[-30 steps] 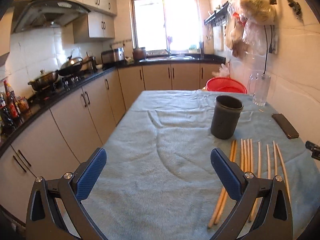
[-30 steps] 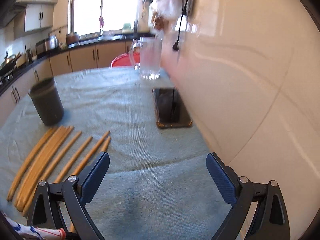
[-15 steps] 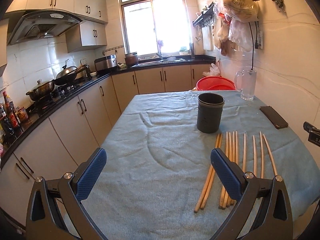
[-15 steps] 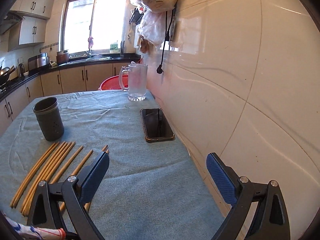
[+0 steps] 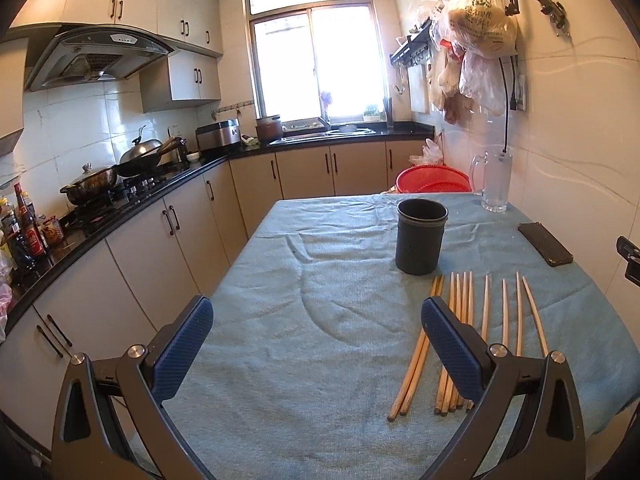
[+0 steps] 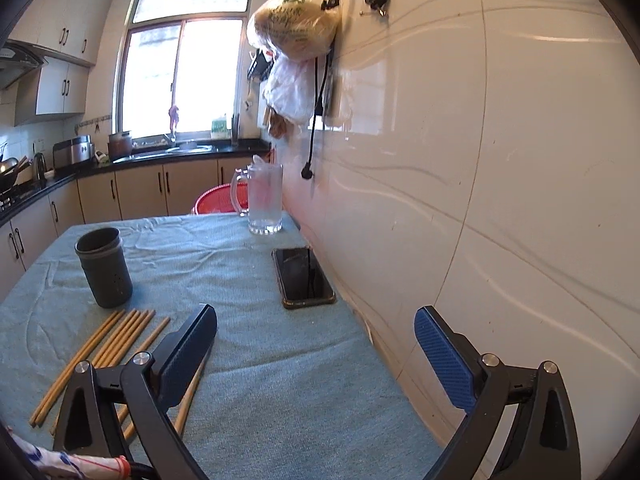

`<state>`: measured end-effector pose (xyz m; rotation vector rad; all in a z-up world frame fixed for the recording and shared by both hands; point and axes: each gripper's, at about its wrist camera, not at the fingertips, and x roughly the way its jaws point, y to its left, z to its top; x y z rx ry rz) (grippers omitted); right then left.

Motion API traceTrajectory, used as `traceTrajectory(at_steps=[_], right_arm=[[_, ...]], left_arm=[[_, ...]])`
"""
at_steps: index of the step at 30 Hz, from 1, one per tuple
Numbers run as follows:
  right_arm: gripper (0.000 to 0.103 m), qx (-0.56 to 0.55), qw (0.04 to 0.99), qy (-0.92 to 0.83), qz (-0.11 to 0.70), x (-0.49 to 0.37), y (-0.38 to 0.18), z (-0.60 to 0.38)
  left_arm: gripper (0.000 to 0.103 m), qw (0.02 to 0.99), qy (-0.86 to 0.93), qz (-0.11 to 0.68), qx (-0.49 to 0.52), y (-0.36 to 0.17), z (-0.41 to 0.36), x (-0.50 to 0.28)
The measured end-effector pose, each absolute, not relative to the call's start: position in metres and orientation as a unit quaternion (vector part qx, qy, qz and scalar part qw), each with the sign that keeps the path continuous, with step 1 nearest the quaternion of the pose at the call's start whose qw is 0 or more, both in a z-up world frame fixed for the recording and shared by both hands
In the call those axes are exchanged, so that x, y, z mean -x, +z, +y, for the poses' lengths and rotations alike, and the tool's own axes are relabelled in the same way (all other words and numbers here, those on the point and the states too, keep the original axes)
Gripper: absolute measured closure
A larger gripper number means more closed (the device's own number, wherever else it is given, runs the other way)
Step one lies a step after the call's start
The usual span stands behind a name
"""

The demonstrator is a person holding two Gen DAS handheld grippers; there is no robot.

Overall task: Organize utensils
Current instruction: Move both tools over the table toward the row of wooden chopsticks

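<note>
Several wooden chopsticks (image 5: 460,336) lie side by side on the blue-green tablecloth (image 5: 312,320), just in front of a dark grey holder cup (image 5: 420,242) that stands upright. In the right wrist view the chopsticks (image 6: 116,340) lie at the lower left and the cup (image 6: 104,268) stands behind them. My left gripper (image 5: 318,340) is open and empty above the near part of the table, left of the chopsticks. My right gripper (image 6: 316,344) is open and empty near the table's right edge by the wall.
A black phone (image 6: 303,278) lies by the wall and a glass mug (image 6: 264,200) stands behind it. A red basket (image 5: 434,180) sits past the table's far edge. Kitchen cabinets and a stove counter (image 5: 120,200) run along the left. Bags (image 6: 296,32) hang on the wall.
Both grippers have pulled back and risen, so the table, cup and chopsticks look farther and more of the room shows. Both stay open and empty.
</note>
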<state>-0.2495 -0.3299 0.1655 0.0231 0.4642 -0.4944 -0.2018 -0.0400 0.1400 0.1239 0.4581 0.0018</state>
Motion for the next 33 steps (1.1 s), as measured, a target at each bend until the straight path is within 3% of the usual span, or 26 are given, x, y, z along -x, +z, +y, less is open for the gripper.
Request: traceTrajectory(at_steps=[16, 33], right_arm=[[0.000, -0.012, 0.963, -0.192, 0.186, 0.281, 0.178, -0.293], [0.000, 0.012, 0.966, -0.175, 0.188, 0.308, 0.173, -0.256]], left_arm=[[0.000, 0.983, 0.006, 0.181, -0.031, 0.157, -0.036, 0.236], [0.000, 0.977, -0.024, 0.204, -0.060, 0.135, -0.069, 0.261]])
